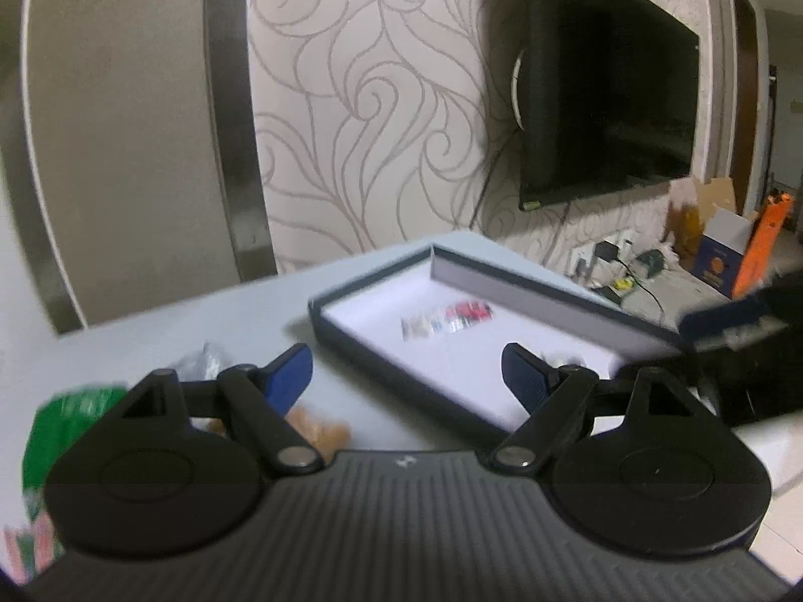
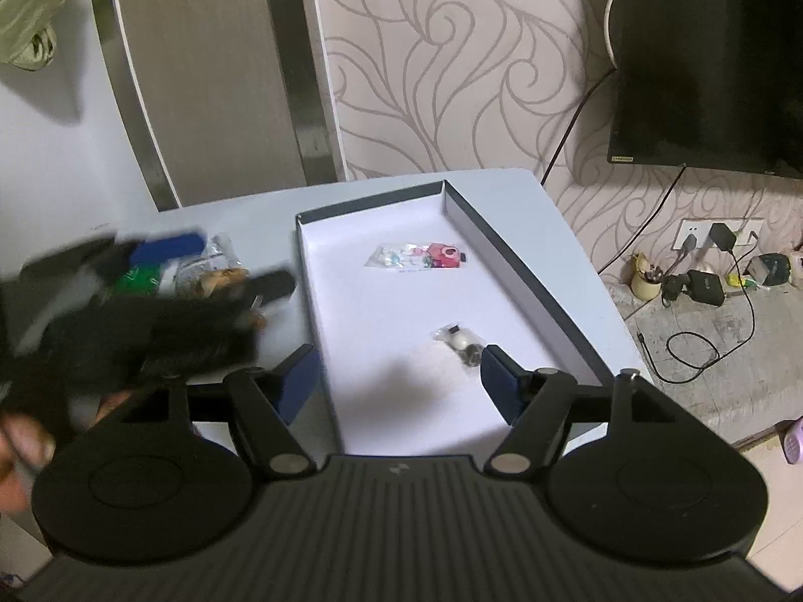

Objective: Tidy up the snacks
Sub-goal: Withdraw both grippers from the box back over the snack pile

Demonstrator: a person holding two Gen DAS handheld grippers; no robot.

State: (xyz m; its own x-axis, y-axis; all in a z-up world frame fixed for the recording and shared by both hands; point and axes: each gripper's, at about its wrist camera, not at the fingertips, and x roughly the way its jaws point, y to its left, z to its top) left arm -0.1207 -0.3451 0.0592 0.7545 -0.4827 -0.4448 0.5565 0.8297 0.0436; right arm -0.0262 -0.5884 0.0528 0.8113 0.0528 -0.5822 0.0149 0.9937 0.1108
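We list both tongs, left gripper (image 1: 406,371) and right gripper (image 2: 396,376), apart and empty. Two snacks (image 2: 419,256) lie in the box (image 2: 527,271); a pile (image 2: 201,271) waits left of it. Risk, we judge: the right pad, just beside the small packet (image 2: 461,343), may nudge it.

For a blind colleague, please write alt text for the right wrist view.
The open right gripper hovers empty over a shallow white-lined box on a pale table; the box holds a colourful snack packet and a small clear packet. More snacks lie left of it, behind the blurred left gripper.
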